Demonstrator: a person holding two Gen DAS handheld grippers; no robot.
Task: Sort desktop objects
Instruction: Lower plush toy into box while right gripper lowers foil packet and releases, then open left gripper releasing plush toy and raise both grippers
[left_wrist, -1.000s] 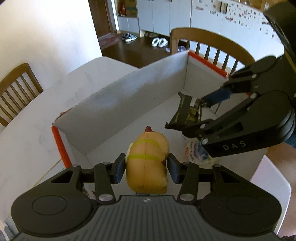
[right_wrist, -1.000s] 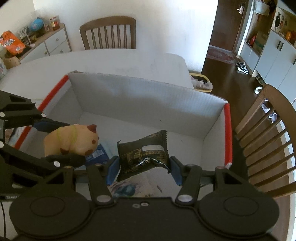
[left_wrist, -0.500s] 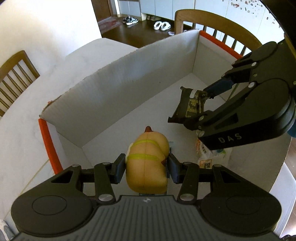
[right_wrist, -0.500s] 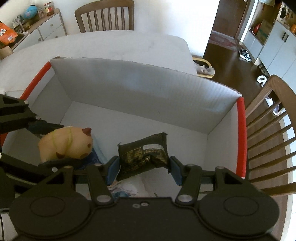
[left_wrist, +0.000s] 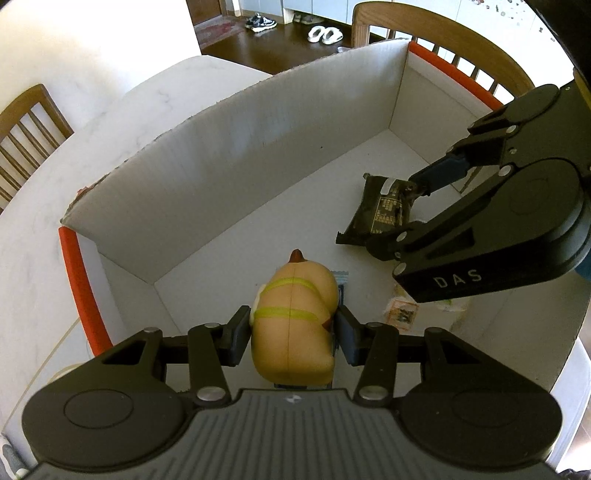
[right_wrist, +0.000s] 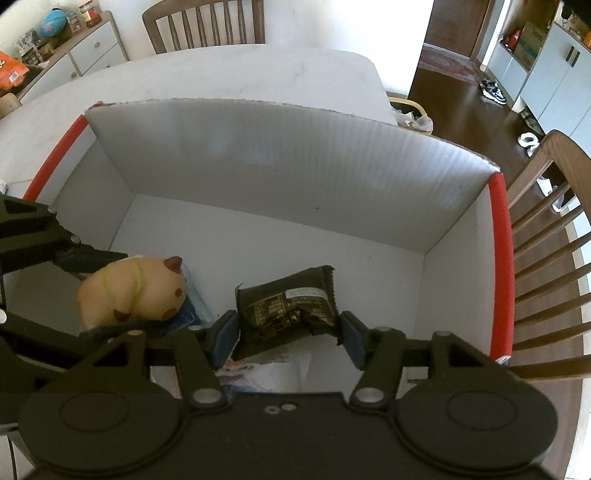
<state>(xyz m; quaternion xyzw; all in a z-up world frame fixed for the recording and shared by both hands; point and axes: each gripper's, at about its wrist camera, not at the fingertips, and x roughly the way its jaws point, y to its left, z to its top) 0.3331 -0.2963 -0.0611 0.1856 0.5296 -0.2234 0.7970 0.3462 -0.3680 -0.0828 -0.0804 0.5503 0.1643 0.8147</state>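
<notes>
Looking down on a pale table (left_wrist: 37, 258) running along the left edge of the left wrist view. Taking up the middle of both views with a white corrugated box (left_wrist: 221, 177), red-trimmed at its short ends and standing on that table.

Finding the left gripper (left_wrist: 293, 325) at bottom centre of its own view, closing at a middling width on the flanks of a tan animal toy (left_wrist: 295, 317) and holding it low inside the box, near the left wall. Judging the toy to be light, soft and squashy, so taking hold across the plump body as now, and pressing gently to avoid it popping out.

Finding the right gripper (right_wrist: 286, 328) at bottom centre of the right wrist view, with jaws just now opening wider around a dark snack packet (right_wrist: 284, 306). Seeing both pads touching the packet's ends, the packet tilting on edge at centre right of the left wrist view, above the box floor. Judging it to be light, crinkly and slippery, with possibly crushable contents, so gripping the sealed ends rather than the middle.

Spotting smaller wrappers (right_wrist: 266, 365) lying on the box floor under the packet, and a blue packet (right_wrist: 188, 310) poking out beneath the toy.
</notes>
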